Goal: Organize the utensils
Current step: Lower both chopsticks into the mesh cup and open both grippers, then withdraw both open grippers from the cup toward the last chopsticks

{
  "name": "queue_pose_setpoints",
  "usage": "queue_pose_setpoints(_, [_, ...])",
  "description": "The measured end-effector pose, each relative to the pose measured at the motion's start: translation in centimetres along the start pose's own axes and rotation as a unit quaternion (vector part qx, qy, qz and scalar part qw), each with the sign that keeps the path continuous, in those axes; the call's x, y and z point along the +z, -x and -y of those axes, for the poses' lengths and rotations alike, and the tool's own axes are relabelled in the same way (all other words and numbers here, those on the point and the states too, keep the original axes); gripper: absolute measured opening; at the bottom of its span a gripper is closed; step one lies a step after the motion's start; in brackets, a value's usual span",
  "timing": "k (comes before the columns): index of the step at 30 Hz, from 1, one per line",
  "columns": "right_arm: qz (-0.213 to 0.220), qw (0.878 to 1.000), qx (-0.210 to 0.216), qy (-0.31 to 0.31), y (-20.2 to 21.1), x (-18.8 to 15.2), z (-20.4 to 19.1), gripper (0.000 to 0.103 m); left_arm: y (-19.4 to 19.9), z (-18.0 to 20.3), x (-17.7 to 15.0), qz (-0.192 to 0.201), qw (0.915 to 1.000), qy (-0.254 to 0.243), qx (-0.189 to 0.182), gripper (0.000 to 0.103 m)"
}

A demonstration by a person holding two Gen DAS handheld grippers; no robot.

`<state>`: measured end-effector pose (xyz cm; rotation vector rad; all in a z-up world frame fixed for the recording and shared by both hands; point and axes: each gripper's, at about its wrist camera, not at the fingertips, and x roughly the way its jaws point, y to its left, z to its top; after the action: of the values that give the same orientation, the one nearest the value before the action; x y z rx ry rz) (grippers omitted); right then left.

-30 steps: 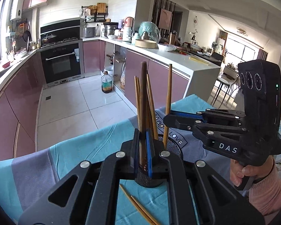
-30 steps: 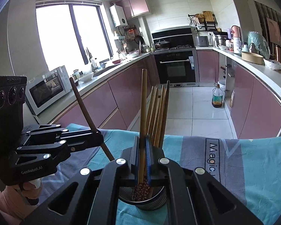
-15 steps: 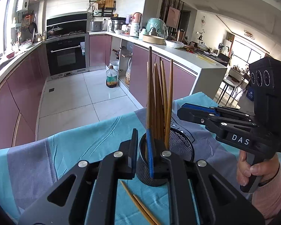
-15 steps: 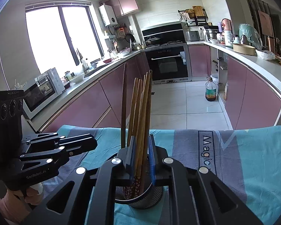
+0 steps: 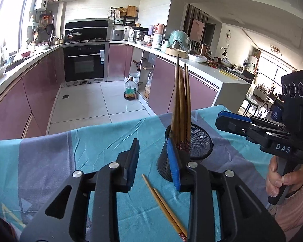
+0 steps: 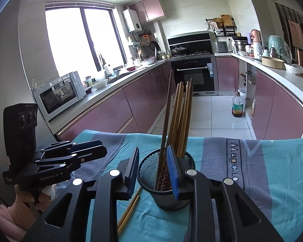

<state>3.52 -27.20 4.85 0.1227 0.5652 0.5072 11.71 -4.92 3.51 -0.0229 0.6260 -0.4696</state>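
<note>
**Caller:** Between your left gripper's [image 5: 154, 162] blue pads nothing is held. The jaws stand wide, and the right-hand pad sits against the near wall of the black mesh holder [image 5: 200, 147].

**Spotter:** Same on your other side. Your right gripper [image 6: 154, 169] is spread wide too, empty, with one blue pad in front of the holder's [image 6: 149, 169] rim and the other off to its left.

**Caller:** Look inside that cup: a bundle of chopsticks [image 5: 181, 104] stands upright, tips fanning slightly, patterned ends down in the mesh. One darker stick rises above the rest.

**Spotter:** From your right wrist view the bundle [image 6: 179, 121] leans a little to the right, the dark one on its left edge.

**Caller:** Two loose chopsticks [image 5: 164, 203] lie flat on the cloth, just beside the holder's base, running side by side under your left gripper's frame.

**Spotter:** You can see that pair [image 6: 129, 211] from the right as well, partly hidden behind the left finger.

**Caller:** Everything sits on a teal and grey tablecloth [image 5: 91, 147], printed with "Magic" lettering on the right wrist view.

**Spotter:** Further out, purple kitchen cabinets [image 6: 111, 113], a black oven [image 5: 84, 64], and an oil bottle [image 5: 129, 89] on the tiled floor.
</note>
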Motion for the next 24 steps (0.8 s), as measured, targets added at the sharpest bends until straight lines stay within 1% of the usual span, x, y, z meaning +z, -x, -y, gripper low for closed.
queue_pose_setpoints(2, [-0.013,1.0,0.01,0.008,-0.3,-0.9,-0.9,0.032,0.3,-0.6,-1.0,-0.007,1.0,0.005,0.005,0.03])
queue_pose_setpoints(7, [-0.073,0.997,0.026,0.024,-2.4,-4.6,-3.0,0.032,0.2,-1.9,-3.8,-0.029,0.9992,0.025,0.011,0.031])
queue_pose_setpoints(13, [-0.139,0.99,0.03,0.011,-5.1,-8.5,-3.7,0.032,-0.2,-2.6,-7.0,-0.057,0.9973,0.044,0.013,0.034])
queue_pose_setpoints(18, [-0.166,0.986,0.024,0.003,-5.8,-10.3,-4.0,0.032,-1.0,-2.9,-8.9,-0.077,0.9955,0.053,0.018,0.038])
queue_pose_setpoints(24, [-0.175,0.984,0.017,0.0,-5.7,-11.5,-3.9,0.032,-1.4,-2.3,-9.7,-0.09,0.9944,0.055,0.014,0.038])
